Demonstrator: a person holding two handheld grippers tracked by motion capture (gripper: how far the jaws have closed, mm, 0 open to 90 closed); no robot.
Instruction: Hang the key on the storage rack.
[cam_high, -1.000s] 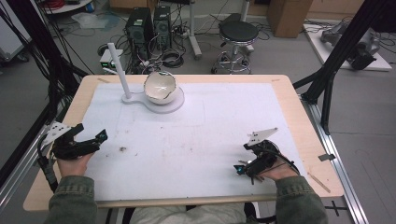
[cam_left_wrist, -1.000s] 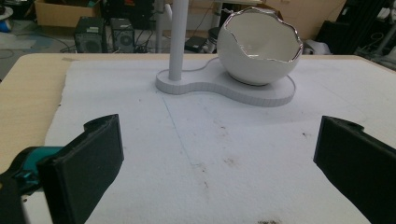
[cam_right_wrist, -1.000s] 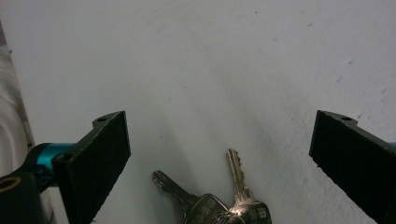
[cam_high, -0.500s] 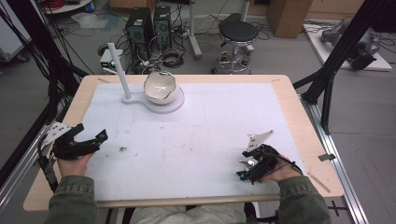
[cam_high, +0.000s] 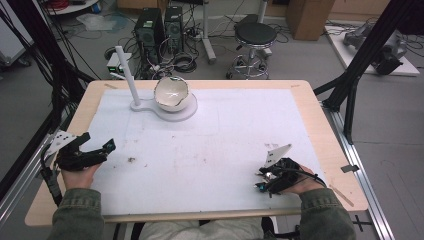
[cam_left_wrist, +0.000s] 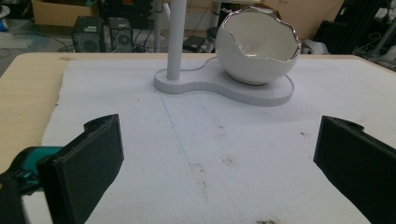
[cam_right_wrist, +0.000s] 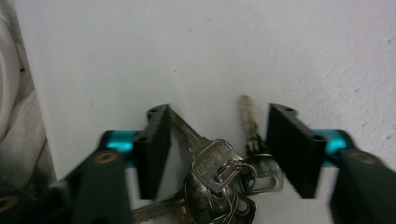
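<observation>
Closing my right gripper (cam_right_wrist: 217, 149) over a bunch of keys (cam_right_wrist: 219, 179) near the front right of the surface (cam_high: 320, 107). Compared with a second ago, those fingers (cam_right_wrist: 156, 149) have just been drawing in and now bracket the keys; the hand itself sits where it was. One finger touches a key blade, the other sits just beside the ring, so not clamped yet, gap left on both sides. My read: grasp is underway, a bit more squeeze should pinch the bunch, but loose keys may fan out or slip since they lie flat on the white mat (cam_high: 225, 135).

Left gripper (cam_left_wrist: 219, 163) unchanged at the front left edge, fingers wide apart, nothing between them, pointing toward the far side.

Other things: white eggshell-shaped bowl (cam_high: 171, 93) with a silver rim on a flat white stand (cam_high: 185, 111) with an upright post (cam_high: 126, 75), far left of the mat, well apart from both hands. Some dark smudges on the mat. Nothing lies between the keys and the bowl; path looks open. Floor behind has a stool (cam_high: 255, 35) and computer boxes.
</observation>
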